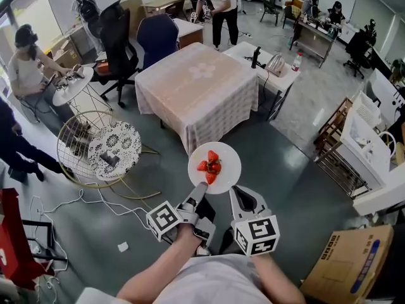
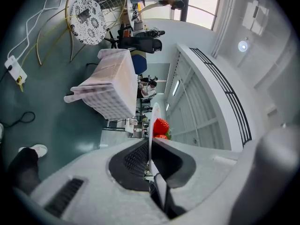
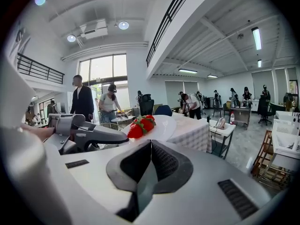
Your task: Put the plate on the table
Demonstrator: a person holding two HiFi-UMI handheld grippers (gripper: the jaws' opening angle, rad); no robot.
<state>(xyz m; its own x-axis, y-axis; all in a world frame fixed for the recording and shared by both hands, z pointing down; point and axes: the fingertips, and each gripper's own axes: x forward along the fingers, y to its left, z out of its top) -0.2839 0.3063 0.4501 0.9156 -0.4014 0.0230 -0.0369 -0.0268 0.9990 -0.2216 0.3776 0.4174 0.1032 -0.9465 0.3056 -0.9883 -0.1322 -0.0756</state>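
Observation:
A white plate (image 1: 226, 159) carrying several strawberries (image 1: 209, 166) hangs in the air over the grey floor, in front of the table (image 1: 196, 84) with a pale cloth. My left gripper (image 1: 198, 192) is shut on the plate's near-left rim; in the left gripper view the plate (image 2: 151, 121) runs edge-on between the jaws, strawberries (image 2: 161, 125) just beyond, the table (image 2: 112, 83) further off. My right gripper (image 1: 236, 193) is at the plate's near-right rim, its jaws closed together. In the right gripper view the plate (image 3: 166, 124) and strawberries (image 3: 142, 125) lie just past the right gripper (image 3: 149, 146).
A round wire side table (image 1: 114, 147) with a patterned top stands left of me, cables (image 1: 63, 202) on the floor around it. Office chairs (image 1: 120, 37) stand behind the table, a white desk (image 1: 266, 62) to its right. A cardboard box (image 1: 348, 265) and white shelving (image 1: 373, 151) are on my right. Several people work around the room.

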